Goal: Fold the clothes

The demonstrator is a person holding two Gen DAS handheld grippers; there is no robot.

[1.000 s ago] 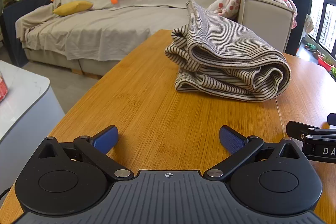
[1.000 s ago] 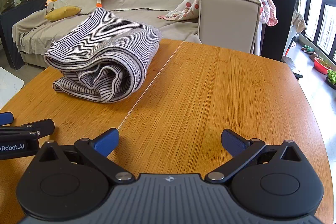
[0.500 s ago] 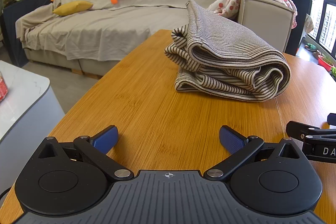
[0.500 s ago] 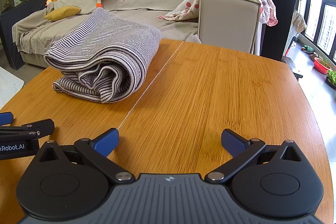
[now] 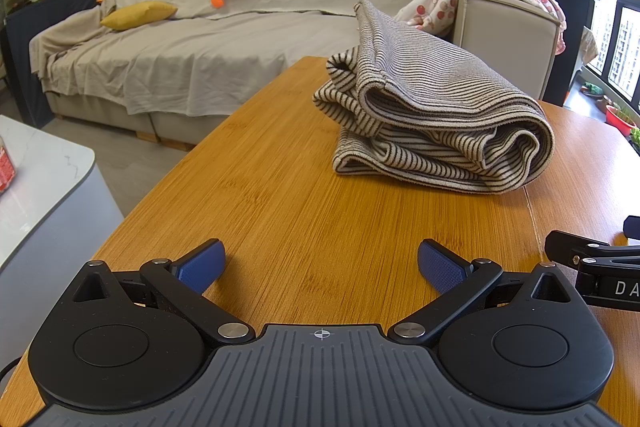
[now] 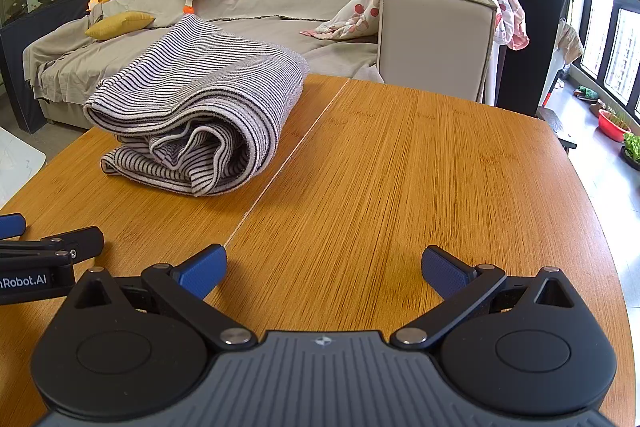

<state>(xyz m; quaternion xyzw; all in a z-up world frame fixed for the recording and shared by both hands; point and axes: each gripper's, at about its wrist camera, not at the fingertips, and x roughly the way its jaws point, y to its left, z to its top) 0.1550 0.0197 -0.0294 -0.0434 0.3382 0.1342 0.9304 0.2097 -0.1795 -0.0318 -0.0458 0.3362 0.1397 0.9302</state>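
Garment, striped, lying folded in a loose bundle at desk centre; left hand-held gripper and right hand-held gripper parked near, spread wide, empty, probably since folding looked finished.

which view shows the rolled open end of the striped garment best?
Right wrist view. The striped garment turns its rolled end toward that camera, so the curled inner layers are visible. In the left wrist view the garment shows mostly its long side and stacked edges; the rolled end sits at the far right, seen obliquely.
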